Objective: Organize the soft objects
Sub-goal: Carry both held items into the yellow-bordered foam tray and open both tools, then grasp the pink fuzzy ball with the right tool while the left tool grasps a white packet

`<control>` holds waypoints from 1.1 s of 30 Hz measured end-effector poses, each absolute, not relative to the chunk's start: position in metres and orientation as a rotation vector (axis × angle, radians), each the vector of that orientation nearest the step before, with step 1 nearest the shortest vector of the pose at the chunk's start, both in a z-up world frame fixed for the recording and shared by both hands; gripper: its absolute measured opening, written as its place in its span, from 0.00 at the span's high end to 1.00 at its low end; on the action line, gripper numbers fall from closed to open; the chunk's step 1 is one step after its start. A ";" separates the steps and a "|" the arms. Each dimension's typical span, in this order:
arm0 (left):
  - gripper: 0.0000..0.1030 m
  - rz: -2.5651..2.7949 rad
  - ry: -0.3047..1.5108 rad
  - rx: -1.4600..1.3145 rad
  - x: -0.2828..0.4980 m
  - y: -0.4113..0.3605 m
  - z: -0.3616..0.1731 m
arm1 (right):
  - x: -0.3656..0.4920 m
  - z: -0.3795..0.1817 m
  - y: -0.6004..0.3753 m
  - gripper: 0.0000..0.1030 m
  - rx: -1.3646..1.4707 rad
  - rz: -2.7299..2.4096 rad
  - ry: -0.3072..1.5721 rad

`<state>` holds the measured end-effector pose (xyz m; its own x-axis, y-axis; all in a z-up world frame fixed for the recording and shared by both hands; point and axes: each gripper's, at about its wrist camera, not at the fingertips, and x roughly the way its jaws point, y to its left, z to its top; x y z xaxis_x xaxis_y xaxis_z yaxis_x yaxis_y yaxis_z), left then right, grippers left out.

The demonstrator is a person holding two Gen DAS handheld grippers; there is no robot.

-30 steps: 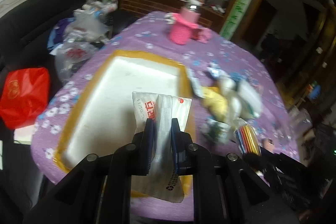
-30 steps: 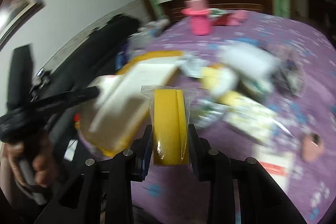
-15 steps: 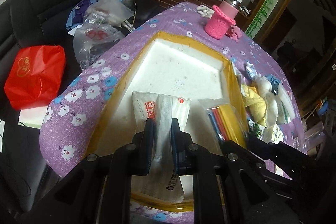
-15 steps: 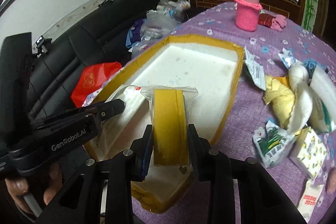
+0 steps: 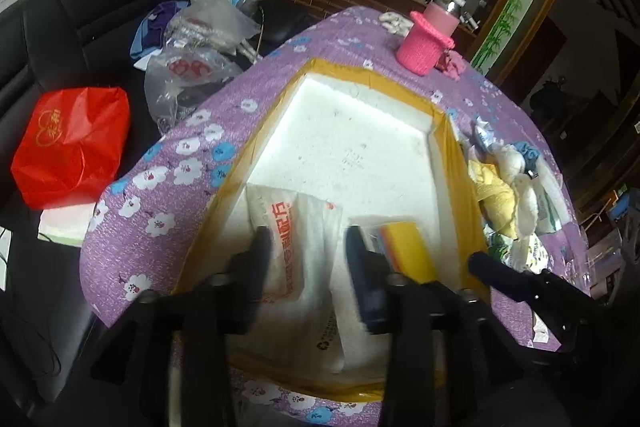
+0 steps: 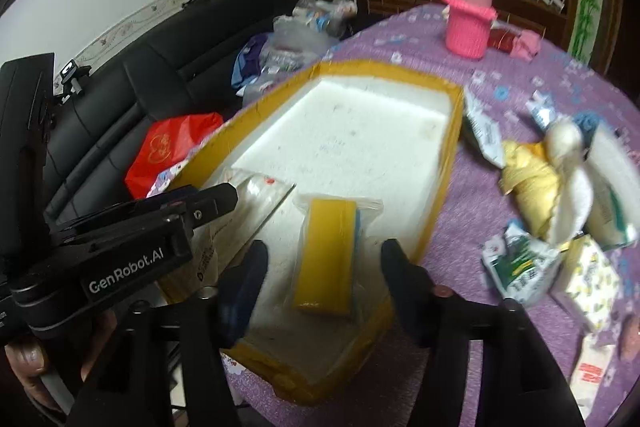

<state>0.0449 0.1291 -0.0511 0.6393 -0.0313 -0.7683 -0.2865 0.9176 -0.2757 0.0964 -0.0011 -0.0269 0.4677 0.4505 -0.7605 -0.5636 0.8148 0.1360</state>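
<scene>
Both loads now lie inside the foam tray (image 5: 362, 155), the white box with yellow tape on its rim that sits on the purple flowered desk (image 5: 172, 187). The left hand-held gripper (image 5: 308, 239) is spread wide and grips nothing; the white packet with red lettering (image 5: 296, 247) lies flat on the tray floor directly between and ahead of its fingers, at the near left part of the tray, its long axis running from the near rim toward the far rim. The right hand-held gripper (image 6: 320, 255) is also spread and empty, and the bagged yellow sponge (image 6: 328, 251) rests just ahead of it at the tray's near right part, long axis likewise running away from the camera, just beside the packet. I judge the next pick lies in the pile of soft things (image 6: 560, 187) on the desk to the right of the tray; the right hand-held gripper is the nearer 1 to it, the left hand-held gripper sitting on the far side of the tray. Compared with 0.5 s ago, both pairs of jaws have gone from clamped on their items to open, and the 2 items have dropped from upright in the grip to lying on the tray floor.
</scene>
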 end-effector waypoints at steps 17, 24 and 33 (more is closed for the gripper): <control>0.53 0.120 0.772 -0.353 0.031 0.091 -0.010 | 0.072 -0.006 -0.063 0.34 -0.055 0.625 0.842; 0.38 0.080 0.747 -0.324 0.030 0.059 0.006 | 0.076 -0.013 -0.118 0.30 0.034 0.663 0.861; 0.36 -0.103 0.787 -0.278 0.037 -0.019 0.005 | 0.078 -0.037 -0.240 0.25 0.154 0.558 0.873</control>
